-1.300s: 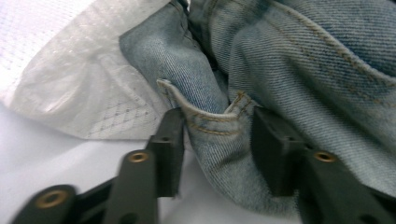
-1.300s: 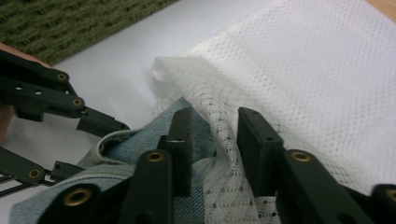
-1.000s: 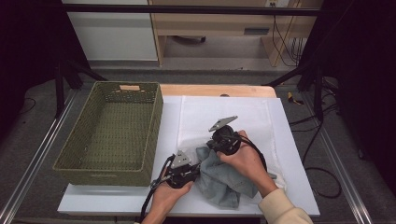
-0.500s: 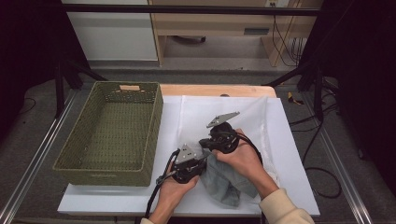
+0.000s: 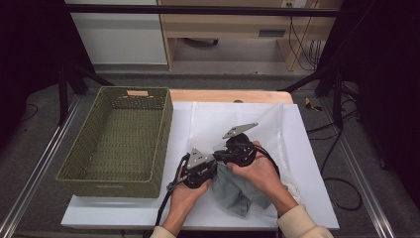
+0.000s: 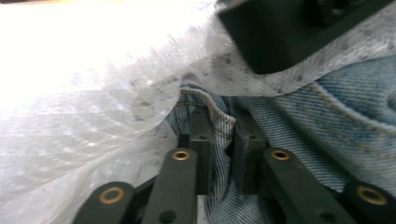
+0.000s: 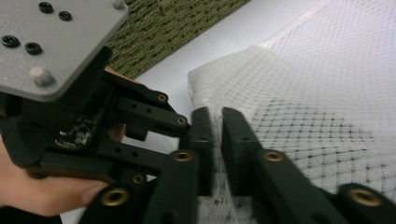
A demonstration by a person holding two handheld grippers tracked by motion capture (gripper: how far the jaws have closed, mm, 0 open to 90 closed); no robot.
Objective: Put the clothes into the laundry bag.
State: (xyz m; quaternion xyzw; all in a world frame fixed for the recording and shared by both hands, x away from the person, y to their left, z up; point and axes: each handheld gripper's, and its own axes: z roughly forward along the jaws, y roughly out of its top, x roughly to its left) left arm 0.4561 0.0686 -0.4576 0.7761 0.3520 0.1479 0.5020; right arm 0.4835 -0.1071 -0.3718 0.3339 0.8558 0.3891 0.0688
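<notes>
Near the front edge of the bench [image 5: 317, 148], at about six o'clock from its middle, I see both hands working close together over a bundle of blue denim [image 5: 236, 191] that lies partly inside a white mesh bag [image 5: 247, 119]. My left tongs [image 5: 214, 159] sit at nine o'clock of the bundle, just beside the right tongs [image 5: 222, 153], which stand at roughly twelve o'clock of the denim with their grey three-cornered plate tilted up. Through the left gripper view I look along the left tongs [image 6: 223, 135]: a stitched hem of the denim [image 6: 327, 121] runs between the two pads, the mesh bag [image 6: 93, 121] is draped at ten o'clock, and the jaws have just been easing apart, standing narrow around the hem; I cannot tell whether the pads press on it. In the right gripper view the right tongs [image 7: 218, 126] have a gathered fold of the mesh bag [image 7: 317, 93] between the pads; these jaws have also just been opening a little, and the gap is slim, with the netting passing straight through it. The left tongs [image 7: 70, 93] appear at nine o'clock in that view, nearly touching. A green woven basket [image 5: 119, 134] stands on the bench at nine o'clock, well apart from the denim.
</notes>
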